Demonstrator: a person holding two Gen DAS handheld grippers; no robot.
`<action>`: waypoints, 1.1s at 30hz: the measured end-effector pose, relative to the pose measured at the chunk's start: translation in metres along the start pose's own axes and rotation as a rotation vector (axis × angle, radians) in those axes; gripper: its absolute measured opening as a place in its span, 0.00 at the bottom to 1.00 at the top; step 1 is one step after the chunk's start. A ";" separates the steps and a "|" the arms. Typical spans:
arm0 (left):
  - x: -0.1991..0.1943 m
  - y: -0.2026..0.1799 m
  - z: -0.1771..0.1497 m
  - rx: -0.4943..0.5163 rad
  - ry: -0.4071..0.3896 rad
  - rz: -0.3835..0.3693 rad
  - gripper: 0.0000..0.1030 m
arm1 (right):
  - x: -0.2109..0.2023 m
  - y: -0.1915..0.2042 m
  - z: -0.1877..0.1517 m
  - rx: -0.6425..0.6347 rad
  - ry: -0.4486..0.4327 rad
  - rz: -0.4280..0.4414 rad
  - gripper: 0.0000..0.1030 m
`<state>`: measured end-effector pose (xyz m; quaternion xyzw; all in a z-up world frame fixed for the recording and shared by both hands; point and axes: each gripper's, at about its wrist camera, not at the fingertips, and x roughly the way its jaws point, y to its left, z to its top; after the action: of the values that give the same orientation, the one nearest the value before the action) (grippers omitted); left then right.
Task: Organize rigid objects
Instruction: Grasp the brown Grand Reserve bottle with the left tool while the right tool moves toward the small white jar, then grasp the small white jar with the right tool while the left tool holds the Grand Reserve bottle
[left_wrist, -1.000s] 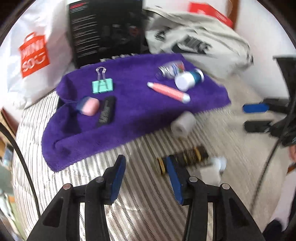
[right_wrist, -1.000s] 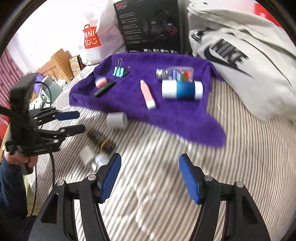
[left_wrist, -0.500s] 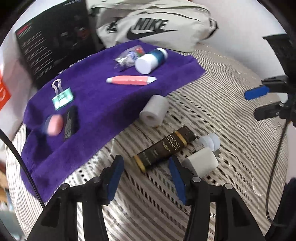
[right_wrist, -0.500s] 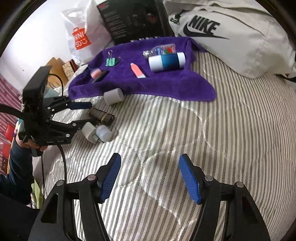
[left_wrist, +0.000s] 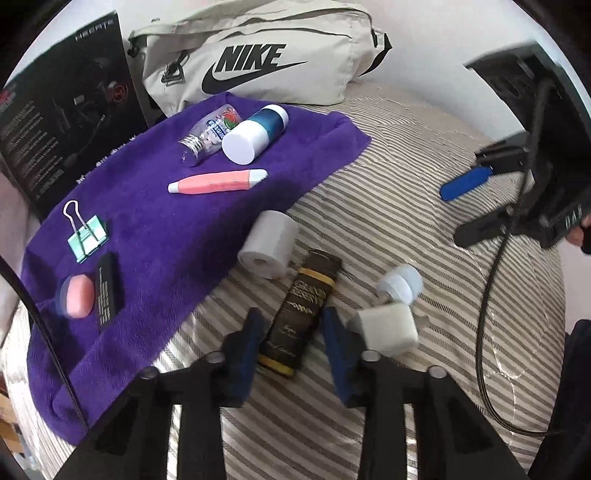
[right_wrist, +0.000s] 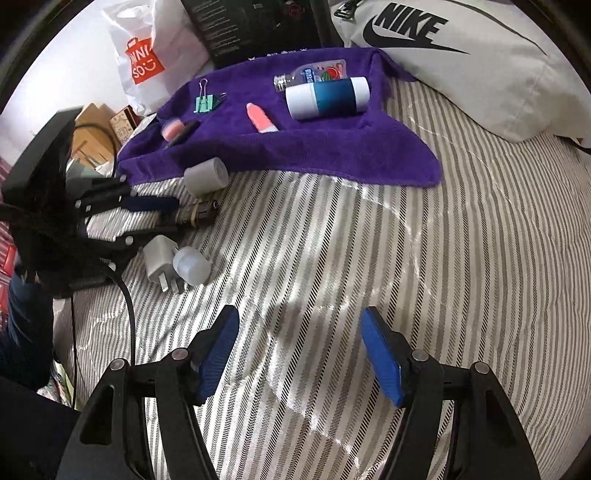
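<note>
Striped bedding (left_wrist: 388, 206) fills the left wrist view. Left gripper (left_wrist: 291, 343) is spread open, its blue pads either side of a dark tube (left_wrist: 301, 314) lying on the bedding, not visibly clamping it. Just right sits a white charger plug (left_wrist: 388, 328); ahead, a grey roll (left_wrist: 267, 245). Farther ahead-left, a purple towel (left_wrist: 155, 236) carries a pink pen (left_wrist: 218, 181) and green binder clip (left_wrist: 88, 240).

Right wrist view: right gripper (right_wrist: 299, 354) hangs open and empty over bare stripes. Dark tube (right_wrist: 188, 216) lies well ahead-left, between the other gripper's pads.
</note>
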<state>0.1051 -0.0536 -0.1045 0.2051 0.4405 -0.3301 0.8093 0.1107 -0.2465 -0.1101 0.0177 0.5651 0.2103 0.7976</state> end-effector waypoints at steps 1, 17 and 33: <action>-0.002 -0.001 -0.003 -0.021 0.002 0.009 0.27 | 0.000 0.000 0.001 -0.003 -0.001 0.004 0.66; -0.042 0.003 -0.079 -0.394 -0.020 0.248 0.25 | 0.001 0.043 0.003 -0.194 -0.042 0.142 0.67; -0.034 0.006 -0.067 -0.454 -0.029 0.269 0.25 | 0.039 0.093 0.013 -0.577 -0.088 0.019 0.35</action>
<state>0.0576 0.0048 -0.1112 0.0701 0.4606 -0.1152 0.8773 0.1040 -0.1454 -0.1159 -0.1957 0.4465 0.3688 0.7914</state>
